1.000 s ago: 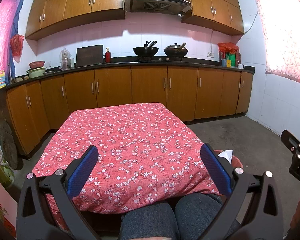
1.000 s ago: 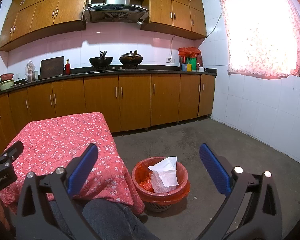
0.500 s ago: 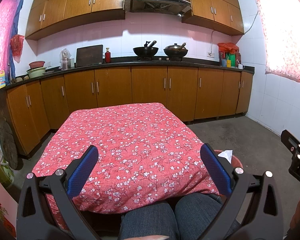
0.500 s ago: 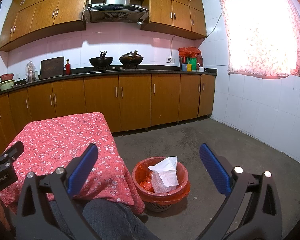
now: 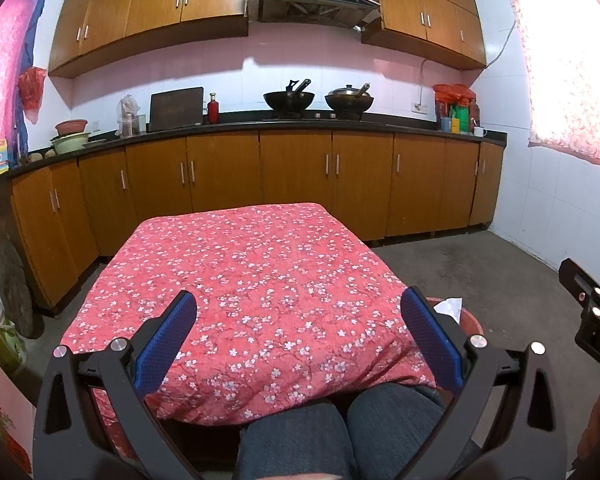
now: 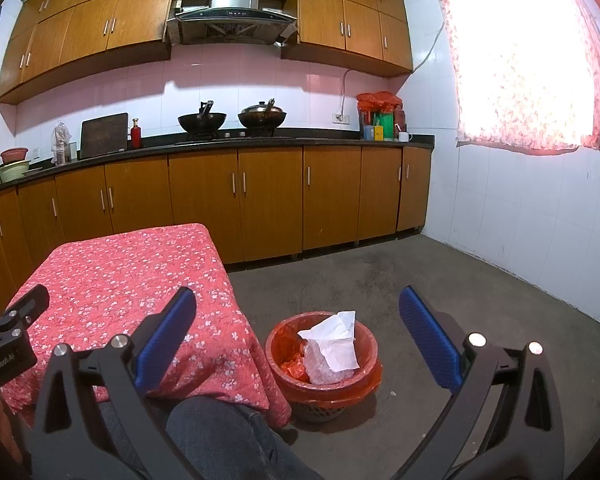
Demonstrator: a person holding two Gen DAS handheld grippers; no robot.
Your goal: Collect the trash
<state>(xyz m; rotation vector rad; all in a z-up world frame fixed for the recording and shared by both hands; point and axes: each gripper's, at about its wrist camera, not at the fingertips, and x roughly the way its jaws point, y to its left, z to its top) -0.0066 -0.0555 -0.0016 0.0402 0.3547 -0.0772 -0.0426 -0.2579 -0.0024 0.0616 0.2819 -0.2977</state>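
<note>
From the left wrist view, the left gripper hangs above the near edge of the desk covered in a red cloth with white blossoms; its blue-padded fingers are spread wide with nothing between them. The cloth shows no loose scrap anywhere on it. A sliver of the red-lined round waste basket peeks past the desk's right corner, with a tip of white paper in it. The person's knees in blue jeans sit under the near edge.

From the right wrist view, the right gripper is held over the grey floor beside the desk, fingers likewise parted and empty. The waste basket stands on the floor just beside the desk corner, holding a crumpled white paper sheet atop clear plastic wrap.

By the look of it the collecting is finished or nearly so: the trash lies in the basket. The next move calls for scanning for any remaining scrap, or else resting both tools.
</note>
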